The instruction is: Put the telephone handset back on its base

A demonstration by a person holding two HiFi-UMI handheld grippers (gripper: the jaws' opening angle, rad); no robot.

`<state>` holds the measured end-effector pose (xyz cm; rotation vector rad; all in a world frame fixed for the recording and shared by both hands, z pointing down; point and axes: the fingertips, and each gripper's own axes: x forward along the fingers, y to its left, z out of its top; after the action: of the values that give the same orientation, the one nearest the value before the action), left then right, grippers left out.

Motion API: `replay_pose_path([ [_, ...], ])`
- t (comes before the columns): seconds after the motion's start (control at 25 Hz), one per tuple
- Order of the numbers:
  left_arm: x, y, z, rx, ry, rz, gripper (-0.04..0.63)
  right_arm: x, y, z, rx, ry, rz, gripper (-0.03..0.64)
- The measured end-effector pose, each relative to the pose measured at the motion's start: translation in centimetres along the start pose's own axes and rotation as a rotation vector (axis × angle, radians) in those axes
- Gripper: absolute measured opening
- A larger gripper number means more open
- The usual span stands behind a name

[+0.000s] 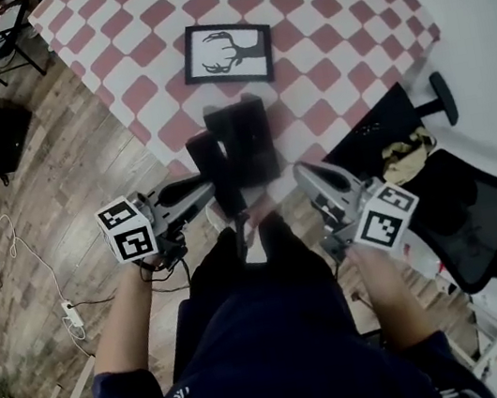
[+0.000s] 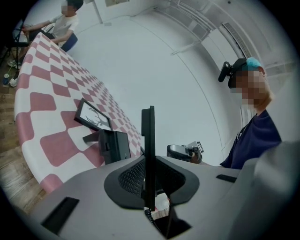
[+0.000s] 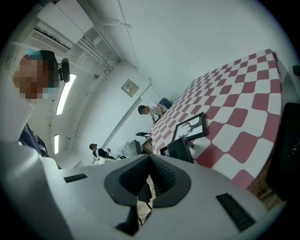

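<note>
- We see the handset (image 2: 148,136) only edge-on from the left tool's view. In the head view it is blurred, and its lower end is lost against our dark clothing.
- A bit of coiled cord (image 2: 149,215) shows below the pads; where it runs we cannot tell.
- The left tool (image 2: 148,174) pinches the handset upright between its pads.
- The right tool (image 3: 149,171) has its pads pressed together with nothing between them.
- The handset hangs near the front edge of the checked worktop (image 1: 332,26), off the base (image 1: 249,136) and overlapping its left side in the head view.
- Behind the base stands a framed picture (image 1: 227,52) of antlers; an office chair (image 1: 477,200) sits to our right.
- We count one handset, one base, one picture, one chair and two tools.
</note>
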<state>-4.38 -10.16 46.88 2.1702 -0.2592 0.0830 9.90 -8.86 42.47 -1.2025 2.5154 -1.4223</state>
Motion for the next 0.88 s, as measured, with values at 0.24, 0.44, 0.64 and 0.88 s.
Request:
replay_pose_path([
  [0.24,1.7,2.2,-0.9,-0.012,0.049,0.027,0.089,0.2,-2.6,0.3,0.028,0.035,-0.002,0.015],
  [0.44,2.6,4.1,-1.5,-0.019,0.084,0.041,0.089,0.4,-4.3,0.2,0.044,0.062,-0.013,0.015],
  [0.64,3.5,5.4,-1.7,-0.030,0.107,0.033,0.089,0.9,-5.4,0.0,0.050,0.089,-0.025,0.015],
  [0.88,4.5,6.3,-2.3,-0.070,0.123,0.007,0.089,1.3,-6.3,0.0,0.058,0.112,-0.036,0.015],
])
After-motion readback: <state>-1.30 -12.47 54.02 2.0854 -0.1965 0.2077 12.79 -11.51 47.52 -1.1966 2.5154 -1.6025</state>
